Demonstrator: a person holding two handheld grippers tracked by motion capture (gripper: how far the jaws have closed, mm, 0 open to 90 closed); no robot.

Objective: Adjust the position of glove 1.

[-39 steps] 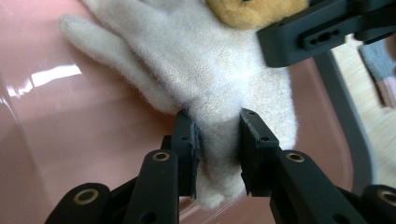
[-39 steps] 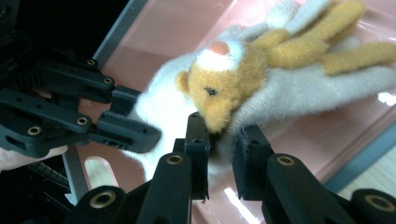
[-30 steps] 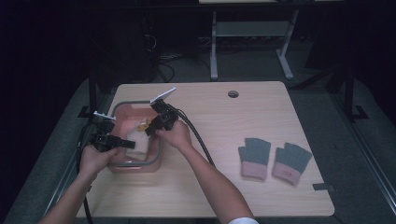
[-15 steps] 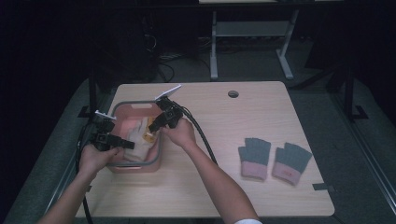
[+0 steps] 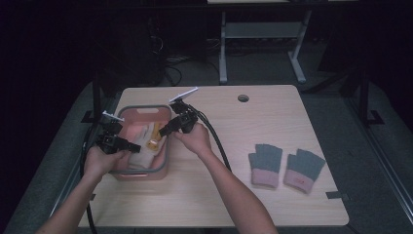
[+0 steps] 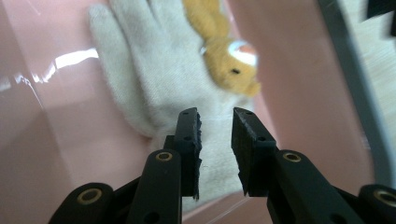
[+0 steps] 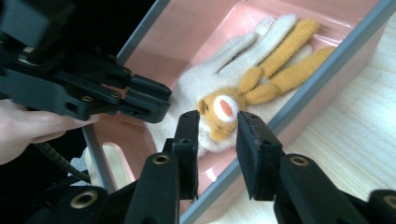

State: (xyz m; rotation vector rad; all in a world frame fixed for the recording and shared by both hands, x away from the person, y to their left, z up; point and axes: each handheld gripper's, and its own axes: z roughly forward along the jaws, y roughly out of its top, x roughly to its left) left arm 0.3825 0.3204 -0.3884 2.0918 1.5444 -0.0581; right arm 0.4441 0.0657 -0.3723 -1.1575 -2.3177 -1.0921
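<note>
While hovering at the left of the high view over a pink basket (image 5: 163,168) on the desk (image 5: 272,200): left gripper (image 6: 216,133) low inside, jaws slightly parted, empty, just above a cream glove (image 6: 154,84). Right gripper (image 7: 217,135) above the basket's rim, jaws partly open, gripping nothing, aimed at the glove's orange bear patch (image 7: 219,114). Lower right: two grey gloves (image 5: 285,165).

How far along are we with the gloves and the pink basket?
Done: a cream glove with orange fingers and a bear face lies inside the pink basket. In hand: nothing; the left gripper and the right gripper hang open-jawed over it. Left, probably: two grey gloves on the table outside the basket.
</note>
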